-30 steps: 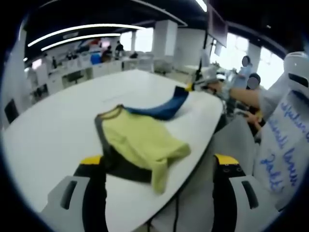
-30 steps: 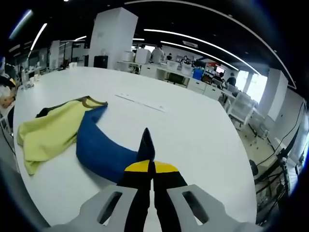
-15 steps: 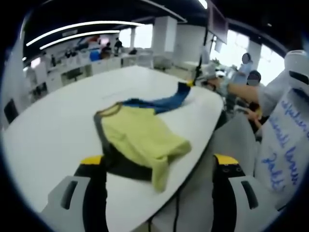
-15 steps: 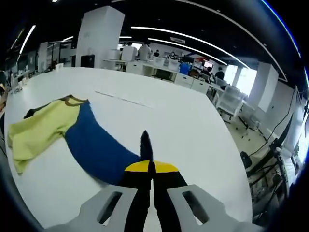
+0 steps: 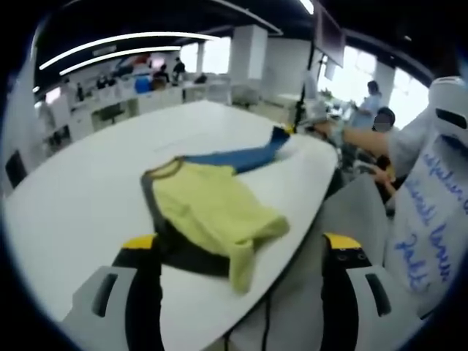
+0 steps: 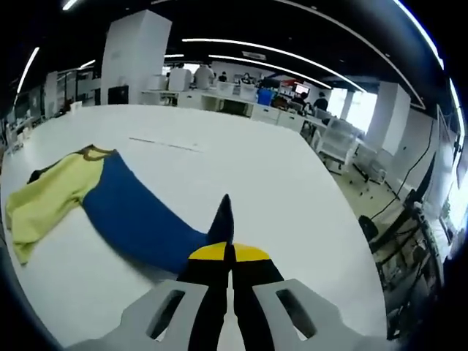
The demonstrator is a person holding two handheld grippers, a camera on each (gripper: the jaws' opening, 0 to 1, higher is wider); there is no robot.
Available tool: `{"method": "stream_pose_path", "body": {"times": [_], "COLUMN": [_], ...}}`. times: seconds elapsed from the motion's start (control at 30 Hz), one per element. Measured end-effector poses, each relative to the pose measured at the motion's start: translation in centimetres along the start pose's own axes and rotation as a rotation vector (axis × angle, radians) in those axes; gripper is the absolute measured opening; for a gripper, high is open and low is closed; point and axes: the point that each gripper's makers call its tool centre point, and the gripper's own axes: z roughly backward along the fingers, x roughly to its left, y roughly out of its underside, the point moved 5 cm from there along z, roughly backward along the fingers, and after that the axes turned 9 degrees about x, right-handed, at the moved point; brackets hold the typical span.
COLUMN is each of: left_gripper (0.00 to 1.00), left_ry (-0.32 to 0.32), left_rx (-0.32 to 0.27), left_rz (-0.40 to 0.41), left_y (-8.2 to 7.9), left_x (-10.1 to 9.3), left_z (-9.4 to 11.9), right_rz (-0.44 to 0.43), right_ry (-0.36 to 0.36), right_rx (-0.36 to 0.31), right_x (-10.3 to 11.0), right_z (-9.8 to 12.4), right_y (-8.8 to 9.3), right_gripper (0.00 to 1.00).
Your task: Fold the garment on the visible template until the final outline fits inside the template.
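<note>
Right gripper (image 6: 228, 252) is pinching the blue end of the garment (image 6: 124, 212), jaws clenched on the fabric, a dark blue tip poking up just past the yellow jaw tips. That grip looks like it's for drawing the blue half out flat and away from the yellow half, opening the piece up before any fold gets made.

Left gripper (image 5: 241, 245) is hanging at the near edge of the worktop (image 5: 80, 197), jaws spread wide and grasping nothing. The yellow half of the garment (image 5: 212, 208) is lying between and beyond the jaw tips. I'd read that as staging: parked by the yellow sleeve end so it can pin or grab that side once the blue side is tensioned.

Garment is lying on the white worktop (image 6: 278, 183), yellow-and-blue with a dark collar and a dark underlayer showing beneath the yellow. Yellow part is bunched, one yellow flap drooping toward the worktop edge near the left gripper. Blue part is stretching out as a long curved band.

Long axis is running gripper to gripper: yellow end by the left gripper, blue end in the right one. In the right gripper view the collar is pointing away toward the far side of the worktop.

A thin pale line is sitting on the worktop beyond the collar; can't tell whether that's the template edge. No clear template outline under the cloth.

Judgement: nothing folded to a final outline yet.
</note>
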Motion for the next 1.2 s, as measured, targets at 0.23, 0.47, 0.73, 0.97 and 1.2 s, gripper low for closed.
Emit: {"method": "stream_pose_path", "body": {"times": [0.23,0.47,0.73,0.97,1.2], "left_gripper": [0.86,0.85,0.85,0.85,0.86], "left_ry": [-0.002,-0.005,-0.015,-0.026,-0.014], "left_rx": [0.005,-0.002,-0.003,-0.003,0.004], "left_rz": [0.003,-0.004,0.004,0.015,0.023], "left_y": [0.1,-0.3,-0.1,-0.1,0.1], "left_x": [0.2,0.3,0.5,0.7,0.6], "left_z": [-0.1,-0.3,-0.1,0.0,-0.3], "right_rz": [0.000,-0.007,-0.035,-0.045,-0.034], "right_ry": [0.012,0.023,0.028,0.028,0.024], "right_rx": [0.049,0.076,0.117,0.157,0.181], "right_x": [-0.6,-1.3,-1.8,-1.8,-1.9], "right_z": [-0.7,-1.1,-2.0,-2.9,-3.3], "right_y": [2.3,3.0,3.9,5.2,5.7], "right_gripper": [0.01,0.01,0.01,0.01,0.01]}}
